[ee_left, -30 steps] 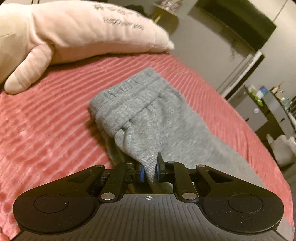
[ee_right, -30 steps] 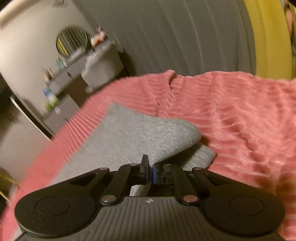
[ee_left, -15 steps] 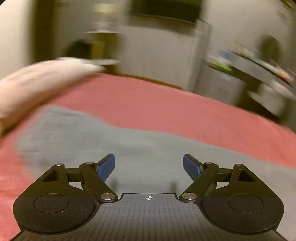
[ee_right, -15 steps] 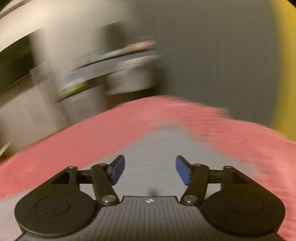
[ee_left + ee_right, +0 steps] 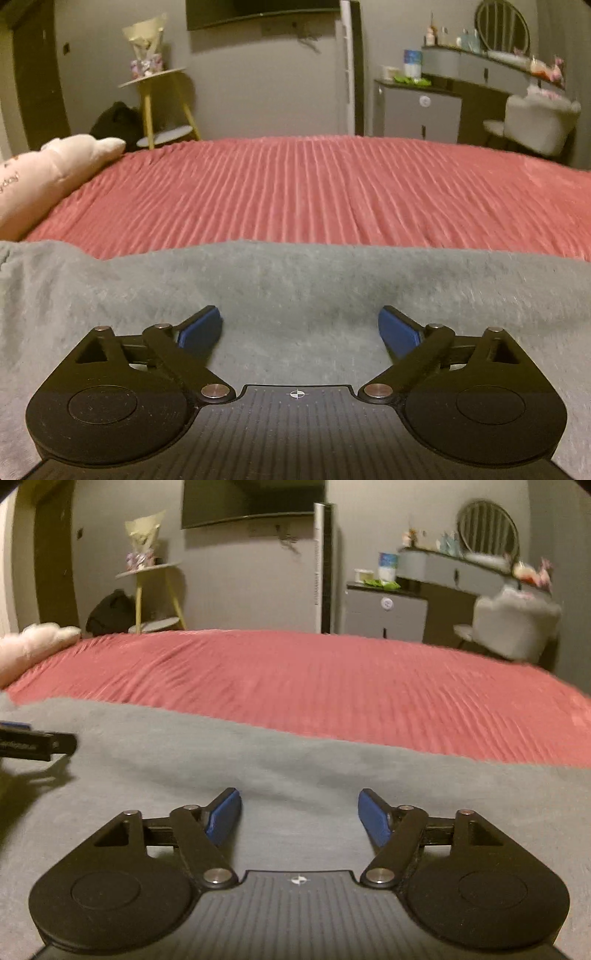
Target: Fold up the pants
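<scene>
Grey pants (image 5: 295, 280) lie flat across the near side of a red ribbed bedspread (image 5: 314, 192), filling the lower half of both wrist views. My left gripper (image 5: 300, 325) hovers over the grey cloth, its jaws opening wide, with nothing pinched between the blue pads (image 5: 201, 326). My right gripper (image 5: 300, 810) also stands over the pants (image 5: 258, 768), jaws opening, and the cloth lies loose under them. One finger of the left gripper (image 5: 37, 744) pokes in at the left edge of the right wrist view.
A pale pink plush pillow (image 5: 44, 177) lies on the bed at the left. Beyond the far edge stand a yellow-legged side table (image 5: 159, 107), a grey cabinet (image 5: 417, 110), a dresser with a padded chair (image 5: 535, 122) and a wall-mounted TV (image 5: 258, 11).
Both grippers let go of the folded grey cloth and opened wide. Both swung round and rolled level, so the views now look across the bed toward the far wall.
</scene>
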Motion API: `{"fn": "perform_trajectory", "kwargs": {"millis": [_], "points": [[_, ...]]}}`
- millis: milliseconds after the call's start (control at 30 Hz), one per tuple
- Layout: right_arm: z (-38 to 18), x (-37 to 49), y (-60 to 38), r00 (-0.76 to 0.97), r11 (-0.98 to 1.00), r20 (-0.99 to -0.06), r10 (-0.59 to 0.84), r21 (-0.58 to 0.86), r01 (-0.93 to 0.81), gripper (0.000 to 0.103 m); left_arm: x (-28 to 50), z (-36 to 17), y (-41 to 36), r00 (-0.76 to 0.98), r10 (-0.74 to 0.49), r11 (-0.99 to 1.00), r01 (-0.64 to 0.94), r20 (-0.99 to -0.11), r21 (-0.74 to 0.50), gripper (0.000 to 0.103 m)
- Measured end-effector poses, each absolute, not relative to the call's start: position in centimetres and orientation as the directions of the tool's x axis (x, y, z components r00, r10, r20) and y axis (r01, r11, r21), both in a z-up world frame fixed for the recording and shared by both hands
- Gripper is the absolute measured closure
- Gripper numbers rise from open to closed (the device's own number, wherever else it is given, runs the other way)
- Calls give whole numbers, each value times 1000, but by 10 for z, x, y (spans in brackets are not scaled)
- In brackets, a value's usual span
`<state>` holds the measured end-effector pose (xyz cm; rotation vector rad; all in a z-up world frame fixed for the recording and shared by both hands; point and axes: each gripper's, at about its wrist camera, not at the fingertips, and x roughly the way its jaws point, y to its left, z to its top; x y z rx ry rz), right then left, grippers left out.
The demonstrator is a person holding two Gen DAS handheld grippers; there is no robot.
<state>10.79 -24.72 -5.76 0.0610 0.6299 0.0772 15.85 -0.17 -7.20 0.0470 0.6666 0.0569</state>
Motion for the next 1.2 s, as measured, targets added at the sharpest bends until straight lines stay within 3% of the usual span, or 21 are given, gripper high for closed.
{"fn": "perform_trajectory", "kwargs": {"millis": [100, 200, 267, 433, 533, 633, 700, 833, 933, 1033, 1100, 1200], "points": [[-64, 102, -270, 813, 1000, -583, 7, 10, -1, 31, 169, -71, 5, 792, 76, 997, -64, -606, 42, 3], [-67, 96, -305, 806, 994, -584, -92, -3, 112, 30, 173, -70, 20, 792, 80, 996, -88, -605, 16, 2], [-71, 92, -336, 799, 983, -586, -134, 23, 182, 23, 175, -69, 27, 795, 86, 996, -91, -600, 23, 1], [-74, 78, -391, 774, 955, -583, -246, -8, 298, 23, 178, -68, 47, 807, 74, 997, -76, -585, 21, 0], [-76, 75, -420, 753, 934, -592, -287, 1, 357, 23, 184, -73, 71, 756, 310, 950, -272, -576, 153, 0], [-73, 70, -445, 739, 930, -602, -303, -19, 366, 23, 182, -74, 118, 724, 355, 915, -399, -592, 60, 0], [-74, 72, -451, 672, 880, -587, -452, -170, 444, 9, 178, -71, 129, 679, 467, 863, -489, -567, 126, 1], [-63, 65, -447, 537, 738, -530, -657, -306, 602, 11, 171, -58, 96, 717, 464, 881, -438, -521, 180, 6], [-52, 69, -376, 698, 852, -493, -519, -229, 471, 13, 169, -41, 24, 840, 224, 974, -170, -494, 152, 6], [-53, 83, -280, 834, 989, -531, -148, -92, 117, 13, 166, -33, -43, 864, -26, 992, 85, -502, 95, 4], [-58, 90, -219, 835, 986, -546, 73, -88, -144, 13, 165, -44, -74, 847, -75, 980, 162, -526, 120, 4], [-70, 90, -171, 846, 924, -522, 104, -264, -276, 13, 174, -80, -86, 815, -20, 959, 179, -578, 219, 1]]}}
